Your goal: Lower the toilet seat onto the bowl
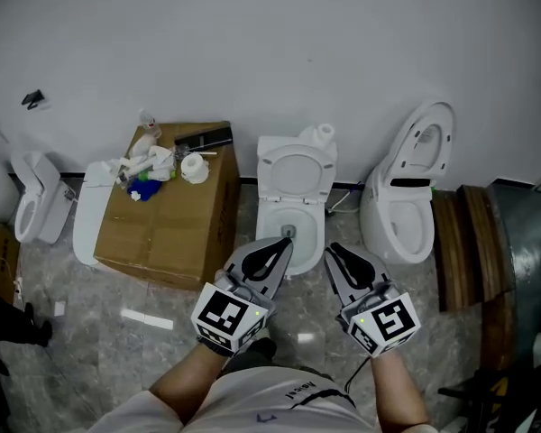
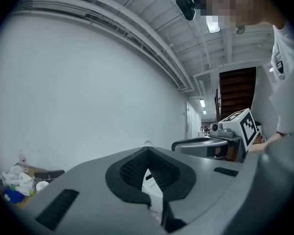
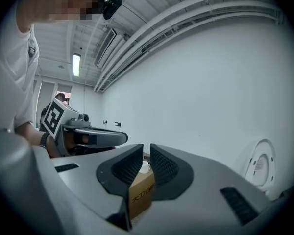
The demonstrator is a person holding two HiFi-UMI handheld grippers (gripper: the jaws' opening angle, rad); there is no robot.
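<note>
Head view: the toilet seat (image 1: pixel 295 171) looks raised behind the bowl (image 1: pixel 287 219). I hold the left gripper (image 1: pixel 285 244) and right gripper (image 1: pixel 334 248) just short of it, ready to reach.

Left gripper view: jaws together, empty.

Right gripper view: jaws narrowly apart, gripping nothing, with a cardboard box (image 3: pixel 139 195) beyond.

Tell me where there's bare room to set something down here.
The near half of the box top is bare; its far edge is crowded with clutter. The floor in front of the box is open, bar a white strip. The gap between the middle toilet and right toilet is narrow.
</note>
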